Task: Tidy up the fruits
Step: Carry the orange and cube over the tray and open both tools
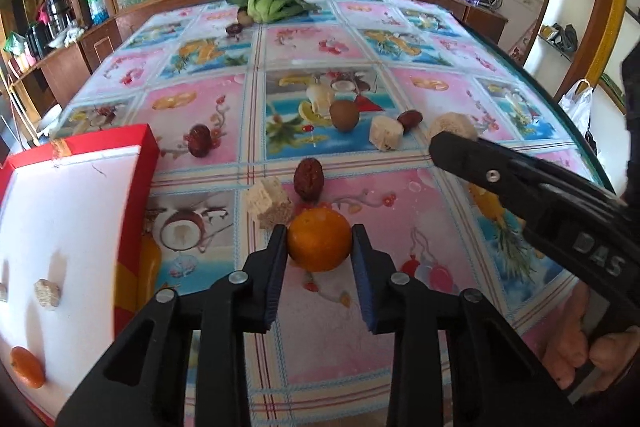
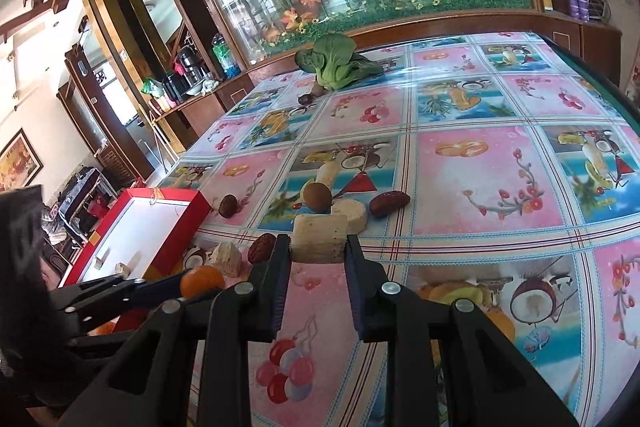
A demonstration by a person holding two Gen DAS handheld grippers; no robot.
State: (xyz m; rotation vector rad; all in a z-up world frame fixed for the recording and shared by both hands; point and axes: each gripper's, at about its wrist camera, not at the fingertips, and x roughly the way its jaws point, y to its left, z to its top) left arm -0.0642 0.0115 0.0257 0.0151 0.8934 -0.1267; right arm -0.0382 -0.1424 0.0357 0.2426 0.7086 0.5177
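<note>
Orange mandarin (image 1: 319, 239) sits clenched between the left tool's (image 1: 320, 247) pads on the bench (image 1: 400, 307); the right tool (image 2: 318, 247) grips a pale cut chunk (image 2: 318, 242). Left of both lies a red box (image 1: 136, 195).

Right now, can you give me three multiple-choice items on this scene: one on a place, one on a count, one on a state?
1. Where is the red box?
A. left of the orange
B. beside the greens
C. under the table

2. How many oranges are in the box?
A. none
B. one
C. three

3. What does the left gripper do?
A. stands open and empty
B. closes on the orange
C. holds a date

Key: 1 A, it stands at the table's left edge; 2 B, one orange in the box; 3 B, both pads touch it.
</note>
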